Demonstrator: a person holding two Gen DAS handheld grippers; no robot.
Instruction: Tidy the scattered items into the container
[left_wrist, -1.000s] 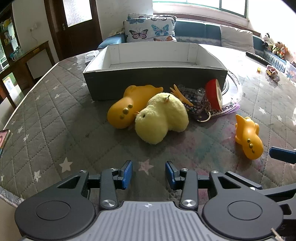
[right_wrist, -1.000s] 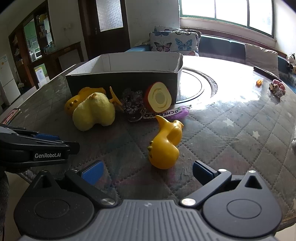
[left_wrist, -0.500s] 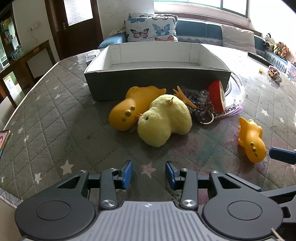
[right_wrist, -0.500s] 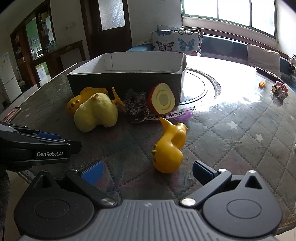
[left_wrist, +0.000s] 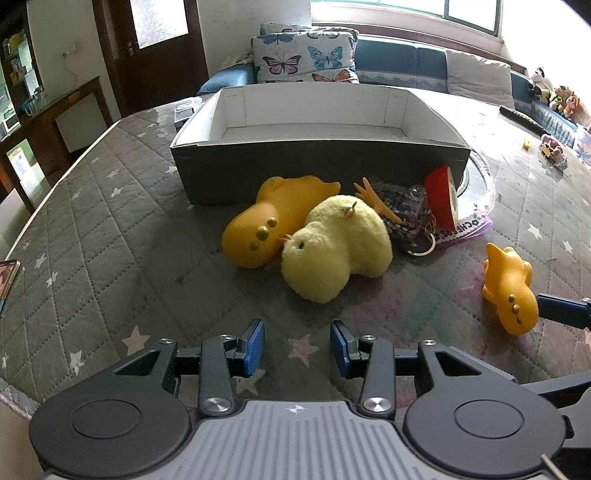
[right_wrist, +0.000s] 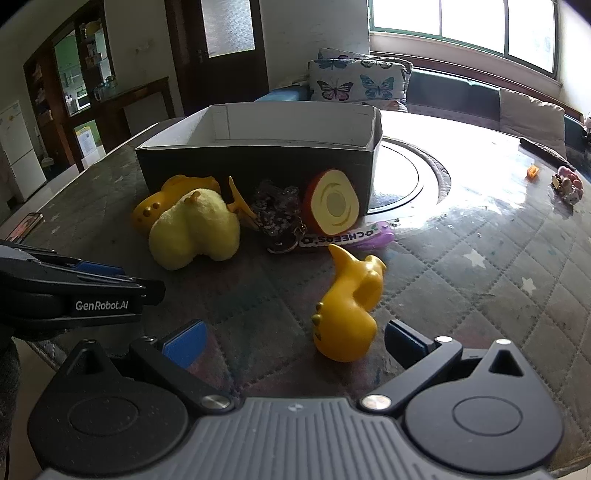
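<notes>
A dark box (left_wrist: 317, 170) with a white inside stands on the quilted table, and nothing shows inside it. In front of it lie a large orange rubber duck (left_wrist: 273, 218), a yellow plush chick (left_wrist: 332, 251), a glittery keychain (left_wrist: 402, 214), a red-rimmed round toy (left_wrist: 441, 201) and a purple pouch (left_wrist: 469, 229). A small orange duck (left_wrist: 511, 290) (right_wrist: 349, 310) lies apart to the right. My left gripper (left_wrist: 297, 347) hovers open just short of the plush chick. My right gripper (right_wrist: 293, 341) is open wide, with the small duck just ahead of its right finger.
The left gripper's body (right_wrist: 74, 291) crosses the left of the right wrist view. A phone (left_wrist: 5, 277) lies at the table's left edge. A remote (left_wrist: 521, 118) and small toys (left_wrist: 552, 151) sit far right. A sofa with butterfly cushions (left_wrist: 303, 61) stands behind.
Both grippers have crept a little closer to the pile; the toys look slightly larger. Jaws unchanged, nothing picked up.
</notes>
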